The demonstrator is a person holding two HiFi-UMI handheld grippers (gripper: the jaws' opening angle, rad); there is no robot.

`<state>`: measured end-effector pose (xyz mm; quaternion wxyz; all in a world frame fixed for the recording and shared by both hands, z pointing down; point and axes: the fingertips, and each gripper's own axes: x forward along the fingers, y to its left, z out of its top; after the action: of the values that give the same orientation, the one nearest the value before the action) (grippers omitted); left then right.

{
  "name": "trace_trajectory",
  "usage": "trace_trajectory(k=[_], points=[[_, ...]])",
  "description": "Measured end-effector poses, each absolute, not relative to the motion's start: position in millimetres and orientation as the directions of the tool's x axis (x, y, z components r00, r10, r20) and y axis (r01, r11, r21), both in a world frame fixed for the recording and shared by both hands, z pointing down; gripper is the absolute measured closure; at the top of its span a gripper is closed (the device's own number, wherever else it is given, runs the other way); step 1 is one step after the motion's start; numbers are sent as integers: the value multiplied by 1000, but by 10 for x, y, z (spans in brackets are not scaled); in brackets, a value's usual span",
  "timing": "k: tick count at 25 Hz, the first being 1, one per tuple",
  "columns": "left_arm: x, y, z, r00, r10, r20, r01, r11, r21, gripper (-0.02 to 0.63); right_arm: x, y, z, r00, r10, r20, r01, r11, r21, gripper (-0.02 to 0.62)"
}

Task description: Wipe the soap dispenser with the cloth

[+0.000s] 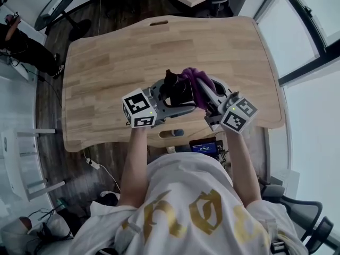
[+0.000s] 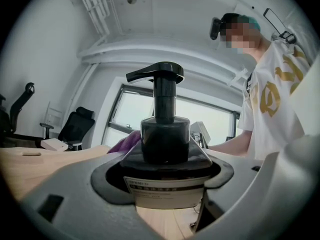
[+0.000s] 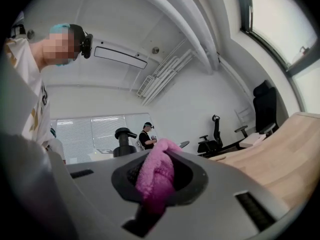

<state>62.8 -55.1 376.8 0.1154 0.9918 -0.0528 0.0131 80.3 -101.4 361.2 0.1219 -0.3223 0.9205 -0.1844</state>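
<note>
The wooden table (image 1: 106,62) lies beneath both tools, which meet over its near middle, close in front of the person. The left hand-held gripper (image 1: 171,97) is clamped on the body of the black soap dispenser (image 2: 165,134), its jaws pressing the labelled lower part from either side, so that the pump (image 2: 156,74) stands upright above them. That hold seems meant to steady the bottle and leave its shoulders and pump free for wiping. Whether the base touches the table beneath this tool cannot be told. Just beside it, the right hand-held gripper (image 1: 204,95) is pinching a bunched pink-purple cloth (image 3: 157,176), a fold of which bulges up and forward beyond its jaws. From the right tool the dispenser pump shows just ahead and to the left, and from the left tool the cloth shows low behind the bottle, on its far left. The cloth appears to lie against the dispenser's far flank, so the wiping looks to be under way.
</note>
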Motion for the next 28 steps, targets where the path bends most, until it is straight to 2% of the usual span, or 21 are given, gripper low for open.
trace_trajectory(k=[10, 16, 22, 28], points=[[558, -516, 3618, 991, -132, -21, -124, -966, 227, 247, 844, -1012, 3605, -659, -749, -65, -631, 599, -492, 561], [481, -544, 3491, 983, -159, -88, -135, -963, 235, 247, 873, -1035, 3590, -627, -771, -115, -597, 570, -565, 561], [394, -669, 3411, 964, -196, -178, -137, -945, 298, 247, 868, -1103, 3558, -592, -784, -184, -506, 540, -672, 561], [320, -852, 3288, 934, -243, -263, -146, -929, 340, 247, 806, -1122, 3570, -599, -783, -169, -493, 526, -693, 561]])
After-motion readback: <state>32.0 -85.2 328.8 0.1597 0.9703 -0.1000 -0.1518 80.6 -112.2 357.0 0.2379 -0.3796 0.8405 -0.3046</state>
